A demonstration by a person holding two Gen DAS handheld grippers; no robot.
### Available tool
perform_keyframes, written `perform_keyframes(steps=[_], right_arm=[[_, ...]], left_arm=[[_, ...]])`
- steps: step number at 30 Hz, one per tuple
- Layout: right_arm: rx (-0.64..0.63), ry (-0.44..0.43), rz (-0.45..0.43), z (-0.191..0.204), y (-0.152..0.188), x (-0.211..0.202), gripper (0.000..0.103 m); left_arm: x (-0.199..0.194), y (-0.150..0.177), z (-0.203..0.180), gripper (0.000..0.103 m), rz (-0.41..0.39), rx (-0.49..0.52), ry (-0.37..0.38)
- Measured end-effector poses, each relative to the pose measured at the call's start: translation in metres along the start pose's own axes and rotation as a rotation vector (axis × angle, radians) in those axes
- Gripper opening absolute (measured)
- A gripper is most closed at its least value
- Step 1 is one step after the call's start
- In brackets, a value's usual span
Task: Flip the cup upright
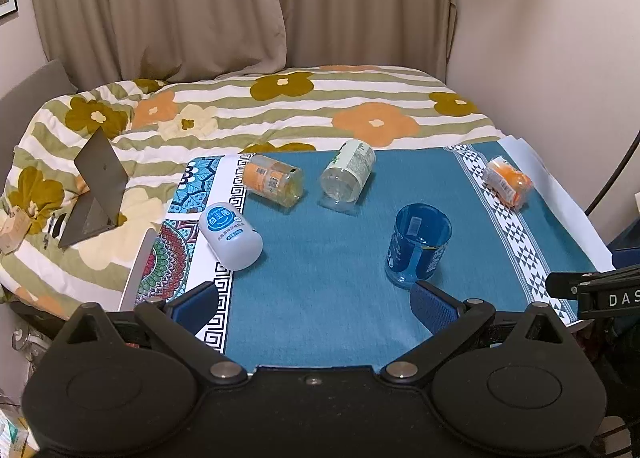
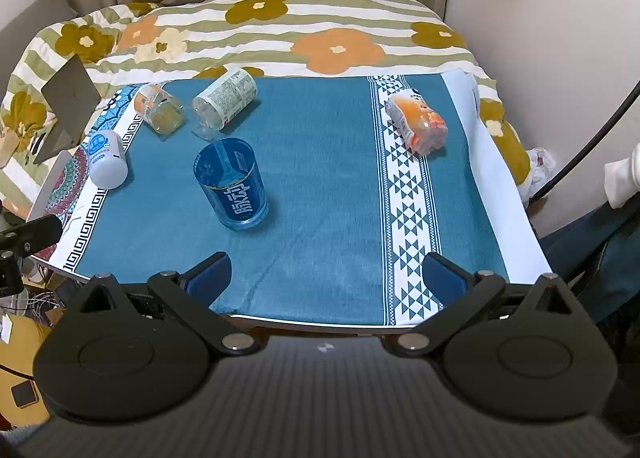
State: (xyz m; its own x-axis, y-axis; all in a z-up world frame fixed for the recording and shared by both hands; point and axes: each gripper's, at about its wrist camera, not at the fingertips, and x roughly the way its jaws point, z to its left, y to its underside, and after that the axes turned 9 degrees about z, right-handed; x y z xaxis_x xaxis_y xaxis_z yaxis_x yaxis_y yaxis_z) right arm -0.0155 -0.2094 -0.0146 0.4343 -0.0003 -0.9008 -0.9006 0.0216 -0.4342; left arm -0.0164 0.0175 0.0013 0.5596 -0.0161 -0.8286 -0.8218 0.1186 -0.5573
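Both tools, left tool (image 1: 316, 304) and right tool (image 2: 326, 276), hover empty with jaws apart at the bench (image 2: 320, 186) edge; the blue transparent plastic cup (image 2: 232, 186) already stands upright, so approach a toppled cup squarely.

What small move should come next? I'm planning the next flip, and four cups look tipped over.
Probably ease the right gripper forward and right toward the orange cup. It lies on its side on the patterned band, apart from the others; both grippers are open and empty, and the blue cup already stands upright.
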Motion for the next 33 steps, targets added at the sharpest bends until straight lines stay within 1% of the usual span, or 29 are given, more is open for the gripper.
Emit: perform_keyframes(steps=[33], right_arm=[[0.007, 0.002, -0.012, 0.0006, -0.0072, -0.0009, 0.103]], left_arm=[[0.004, -0.0064, 0.0009, 0.103, -0.019, 0.007, -0.024]])
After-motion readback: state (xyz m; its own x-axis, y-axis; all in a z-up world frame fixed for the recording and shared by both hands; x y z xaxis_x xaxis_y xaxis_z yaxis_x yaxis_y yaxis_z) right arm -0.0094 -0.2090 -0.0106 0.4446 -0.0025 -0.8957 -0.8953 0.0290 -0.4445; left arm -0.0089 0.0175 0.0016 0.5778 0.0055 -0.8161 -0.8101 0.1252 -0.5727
